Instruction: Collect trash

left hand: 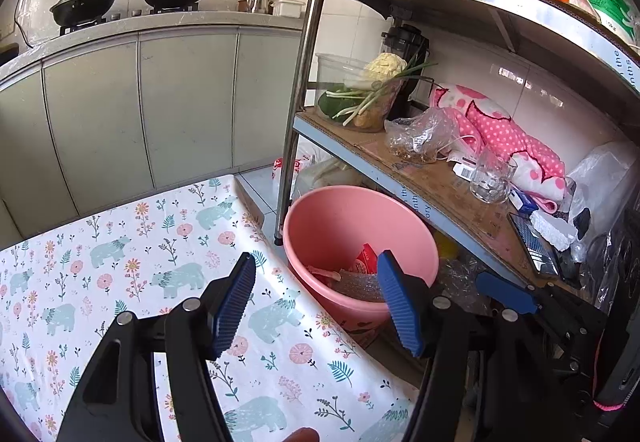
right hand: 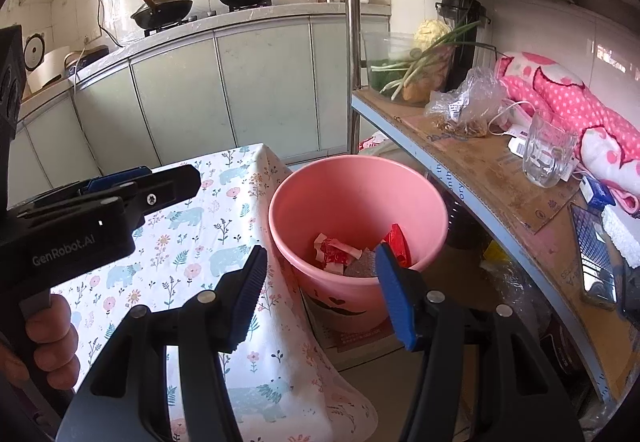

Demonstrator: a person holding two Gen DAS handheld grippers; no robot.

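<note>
A pink bucket [left hand: 340, 217] stands on the floor between the table's corner and a metal rack. Red wrappers [left hand: 366, 260] and a grey mesh scrap lie at its bottom. My left gripper [left hand: 318, 304] hangs over the table edge, level with the bucket's near rim, open, with nothing between its blue pads. In the right wrist view, the same bucket [right hand: 352, 197] holds the red and white wrappers [right hand: 336, 252]. My right gripper [right hand: 322, 294] hovers just before its rim, open and empty. A hand [right hand: 48, 342] grips the left tool's handle.
The table wears a cloth printed with bears and flowers [left hand: 120, 242], and its corner drapes beside the bucket. The rack's steel post [left hand: 298, 89] rises behind the bucket. Its cardboard-lined shelf [right hand: 480, 169] carries a glass [right hand: 546, 151], a plastic bag, a pink dotted cloth and vegetables. Woks sit on the far counter.
</note>
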